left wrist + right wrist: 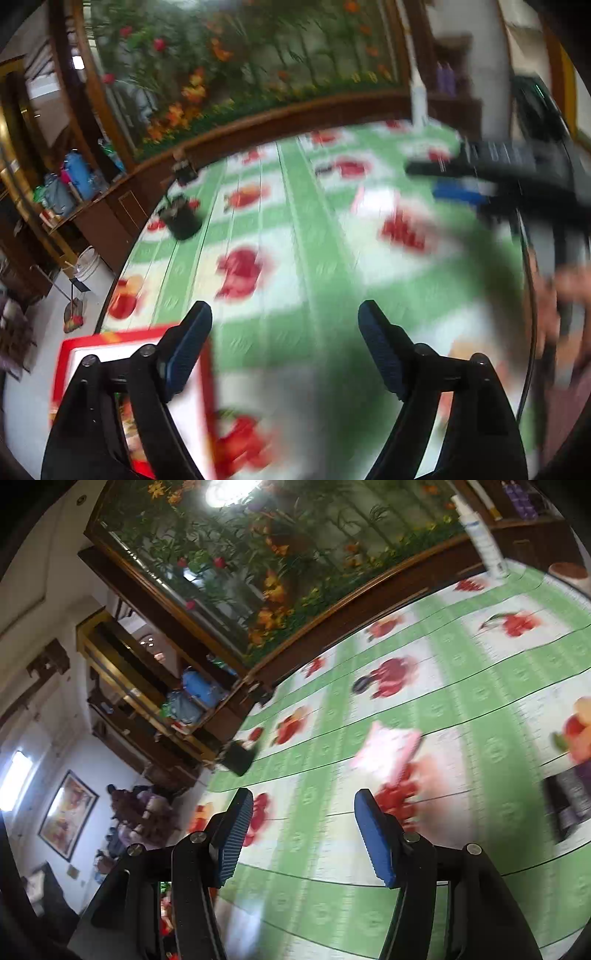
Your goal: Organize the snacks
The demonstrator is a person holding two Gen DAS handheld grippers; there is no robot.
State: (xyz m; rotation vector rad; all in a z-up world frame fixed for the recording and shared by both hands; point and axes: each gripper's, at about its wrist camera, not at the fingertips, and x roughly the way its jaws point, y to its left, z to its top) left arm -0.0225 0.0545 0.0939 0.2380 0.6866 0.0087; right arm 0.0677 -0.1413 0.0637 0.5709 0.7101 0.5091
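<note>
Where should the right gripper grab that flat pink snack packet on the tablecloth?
Probably the flat pink snack packet by its near edge, approached low from the right gripper side: it lies flat and tilted on the green fruit-print tablecloth.

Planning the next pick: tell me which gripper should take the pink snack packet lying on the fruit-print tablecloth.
Right. The right gripper is open and empty, and the pink snack packet lies just ahead of its fingertips. The left gripper, also open, faces bare green fruit-print tablecloth.

Floral mural point(258, 554), dark wooden shelves point(155, 701)
</note>
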